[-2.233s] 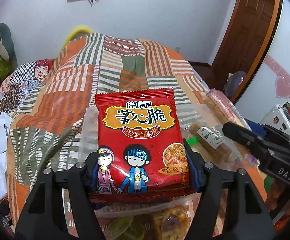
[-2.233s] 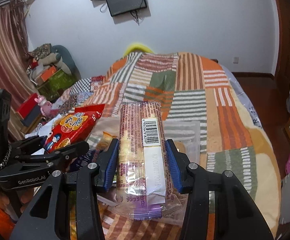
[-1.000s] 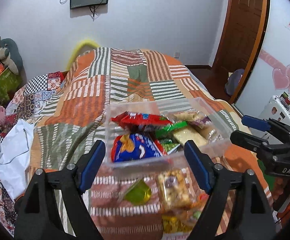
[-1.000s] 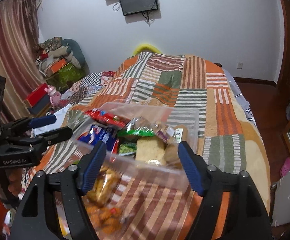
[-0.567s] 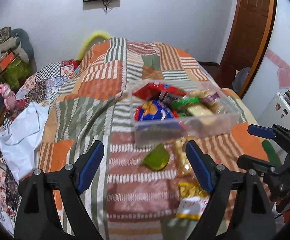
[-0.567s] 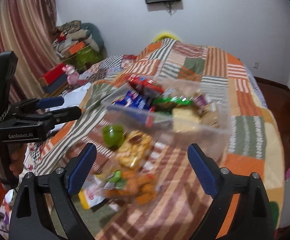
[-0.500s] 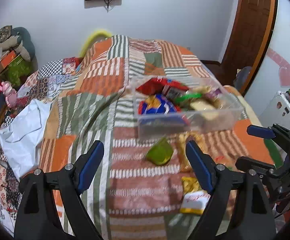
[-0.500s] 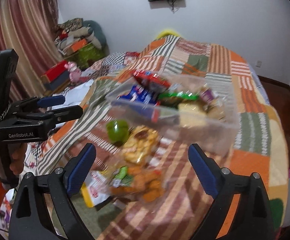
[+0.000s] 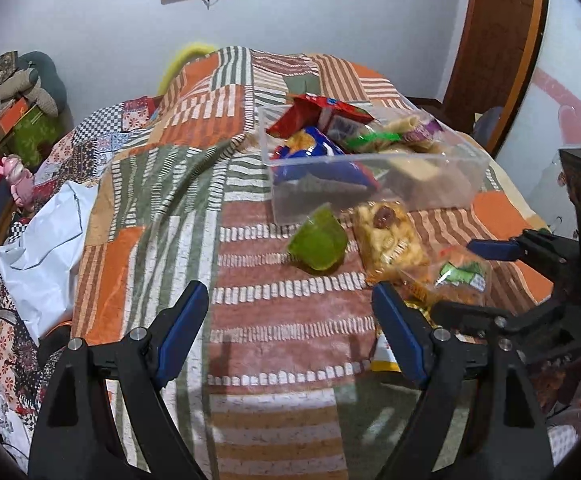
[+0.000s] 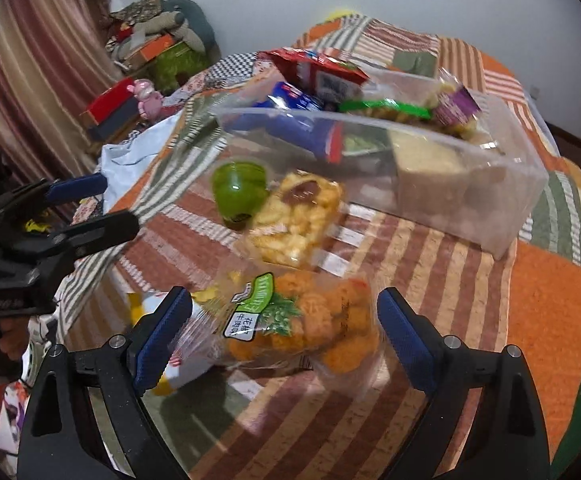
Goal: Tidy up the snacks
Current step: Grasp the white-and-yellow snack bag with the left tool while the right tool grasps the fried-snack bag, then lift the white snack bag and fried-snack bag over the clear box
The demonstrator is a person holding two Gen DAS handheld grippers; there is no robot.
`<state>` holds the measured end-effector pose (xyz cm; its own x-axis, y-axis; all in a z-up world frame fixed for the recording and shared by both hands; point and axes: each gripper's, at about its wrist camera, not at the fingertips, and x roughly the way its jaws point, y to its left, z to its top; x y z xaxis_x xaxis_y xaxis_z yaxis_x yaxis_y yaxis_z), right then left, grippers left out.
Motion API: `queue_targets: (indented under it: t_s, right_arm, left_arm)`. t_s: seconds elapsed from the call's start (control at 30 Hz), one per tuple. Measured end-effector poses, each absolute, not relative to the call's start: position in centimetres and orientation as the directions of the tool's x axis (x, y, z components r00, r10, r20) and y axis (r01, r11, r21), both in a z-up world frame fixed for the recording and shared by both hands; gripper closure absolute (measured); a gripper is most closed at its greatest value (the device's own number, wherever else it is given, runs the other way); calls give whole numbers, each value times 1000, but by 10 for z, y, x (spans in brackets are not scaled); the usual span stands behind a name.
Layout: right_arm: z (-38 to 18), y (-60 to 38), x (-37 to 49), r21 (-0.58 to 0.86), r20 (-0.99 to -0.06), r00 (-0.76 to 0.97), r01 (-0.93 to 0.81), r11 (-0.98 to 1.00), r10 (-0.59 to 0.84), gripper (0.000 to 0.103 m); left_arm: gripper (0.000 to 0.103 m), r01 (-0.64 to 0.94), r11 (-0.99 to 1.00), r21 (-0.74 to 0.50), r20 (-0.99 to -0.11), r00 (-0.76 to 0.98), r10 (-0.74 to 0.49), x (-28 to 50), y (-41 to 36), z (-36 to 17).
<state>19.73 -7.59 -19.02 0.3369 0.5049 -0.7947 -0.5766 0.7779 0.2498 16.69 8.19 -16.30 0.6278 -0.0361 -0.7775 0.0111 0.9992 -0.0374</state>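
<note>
Right tongs [image 10: 284,334] spread wide, straddling the bag of orange fried balls [image 10: 310,324] w/o touching it. Left tongs [image 9: 290,330] also wide, empty, hovering over bare quilt [image 9: 282,344]. The bag lies flat just in front of the clear bin [image 10: 502,216], long axis roughly across the tongs' gap, label end toward the left tongs. Risk: slick, puffy film may squirt out or crush if they close off-centre; the rice-crisp pack [image 10: 296,220] touching it could get dragged along.
</note>
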Motion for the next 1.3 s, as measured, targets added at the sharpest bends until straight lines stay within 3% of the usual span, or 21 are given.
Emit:
queue_targets:
  t_s: [0.23,0.47,0.97,1.03,1.1,1.3]
  right_arm:
    - [-194,-93,199,273,-788,337,-558,784,515,18]
    - [-181,-105,186,220,-767,385,-595,774,514,54]
    - [-169,-144,185,292,-719,429,-527,798,547,58]
    - [-165,-144,184,297,-710,435,-529,795,554,58]
    - [-161,-144,184,298,-700,445,-528,795,558,58]
    - [-152,-148,185,301,-678,473,-520,800,562,58]
  left_arm:
    - [19,39,996,-75,-788,610,-83,169,68,-170]
    - [19,84,992,-94,-800,587,-126,169,46,-175]
    - [19,173,975,-137,-834,511,-207,166,5,-201]
    - [21,162,975,-149,-835,508,-212,165,7,-205]
    - [34,155,973,-172,-837,497,-227,165,10,-210]
    - [35,149,975,-163,-812,542,-218,157,13,-203]
